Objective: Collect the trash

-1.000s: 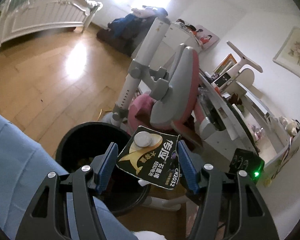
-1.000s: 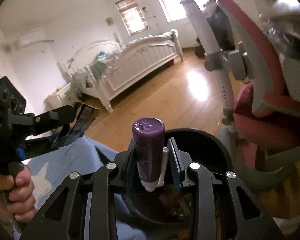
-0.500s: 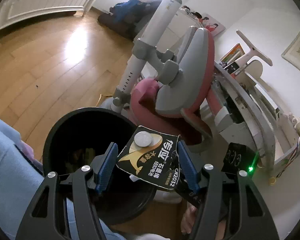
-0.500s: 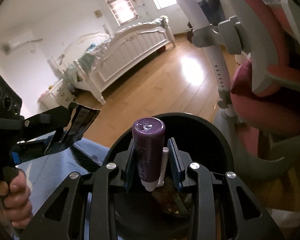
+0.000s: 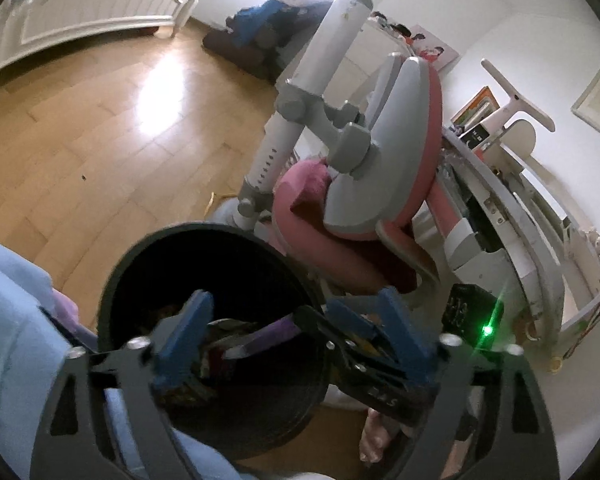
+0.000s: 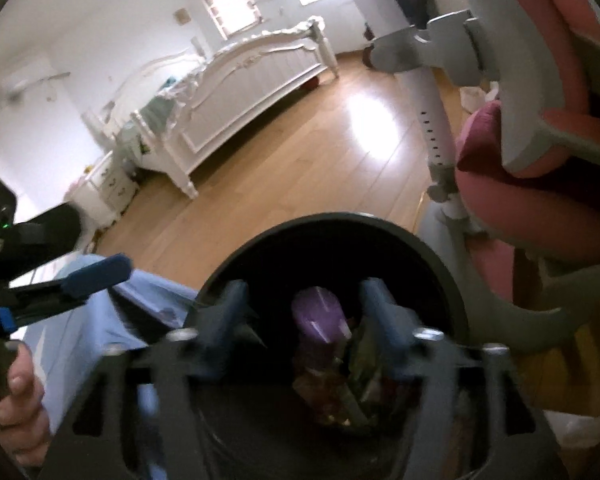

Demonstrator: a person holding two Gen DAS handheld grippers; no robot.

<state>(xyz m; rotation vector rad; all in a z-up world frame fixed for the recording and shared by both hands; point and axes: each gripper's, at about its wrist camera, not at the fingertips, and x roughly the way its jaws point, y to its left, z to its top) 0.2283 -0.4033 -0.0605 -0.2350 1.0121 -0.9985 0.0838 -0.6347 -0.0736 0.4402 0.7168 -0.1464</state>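
Both the left gripper [image 5: 296, 328] and the right gripper [image 6: 300, 316] hang wide-jawed and empty over the round black plastic bin [image 6: 440, 264], where the purple tube [image 6: 320, 316] drops inside, so lift straight clear of its rim.

No print reads with certainty here. At lower right of the left wrist view, the black body of the right gripper [image 5: 332, 328] carries pale embossed characters, too blurred to decipher.
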